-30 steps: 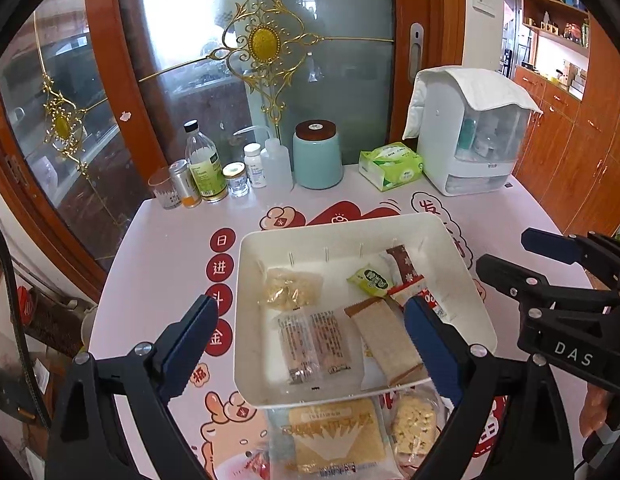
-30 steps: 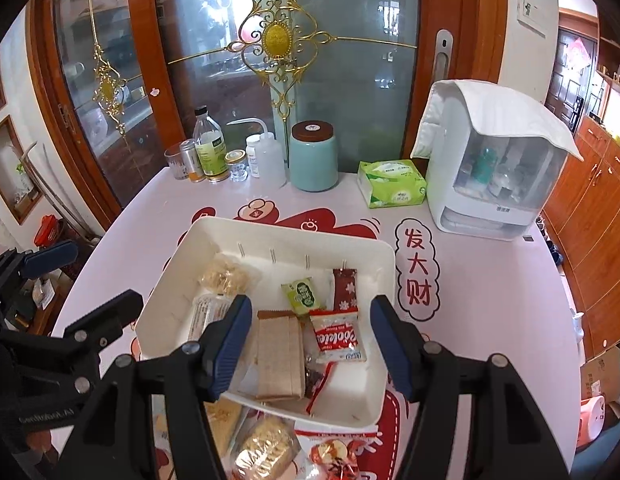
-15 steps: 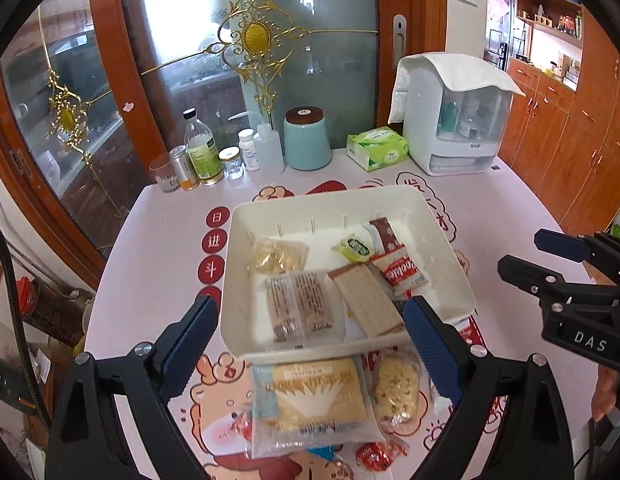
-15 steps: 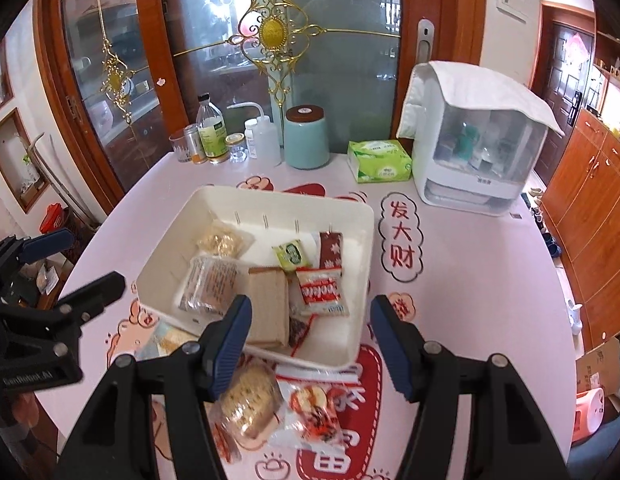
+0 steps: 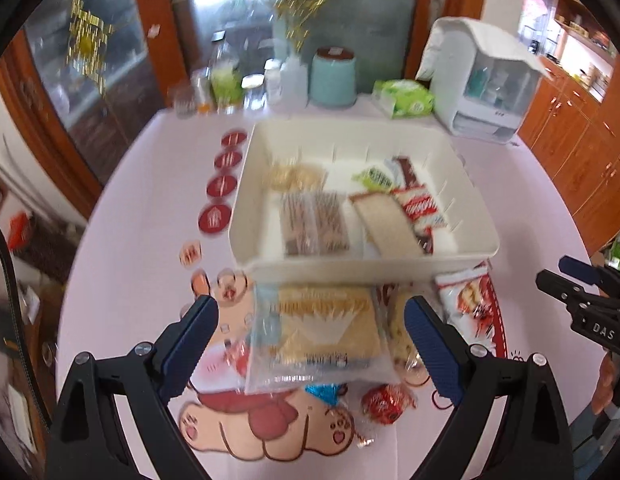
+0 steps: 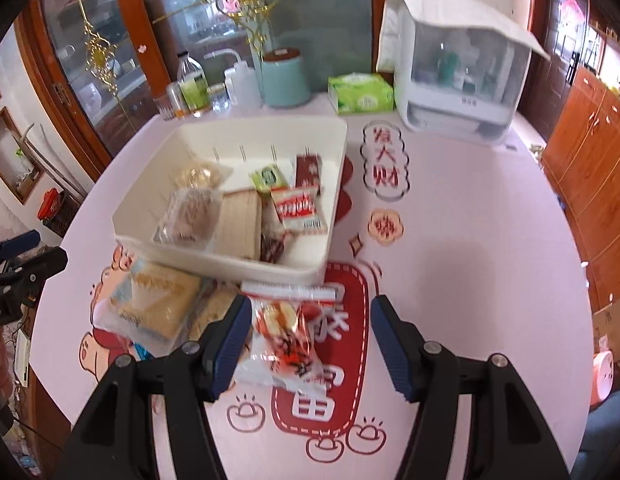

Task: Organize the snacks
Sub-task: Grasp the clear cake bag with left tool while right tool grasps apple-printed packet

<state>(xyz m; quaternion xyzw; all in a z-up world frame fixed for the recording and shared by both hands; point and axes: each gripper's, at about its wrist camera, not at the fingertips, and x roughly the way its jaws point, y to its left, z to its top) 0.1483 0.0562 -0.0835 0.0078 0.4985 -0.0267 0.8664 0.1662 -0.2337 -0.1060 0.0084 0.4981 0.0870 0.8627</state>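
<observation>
As both have drawn back from the white plastic tray (image 5: 366, 268), now hovering over loose packets: left tool (image 5: 310, 344) apart above the clear cracker bag (image 5: 318, 336), right tool (image 6: 305, 340) apart around the red-printed snack packet (image 6: 283, 340), ready to grasp.

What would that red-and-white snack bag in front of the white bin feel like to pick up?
The snack bag is probably light and floppy: it looks like thin, crinkled film. Its glossy surface might slip between the open right gripper. The contents could crush if squeezed hard.
</observation>
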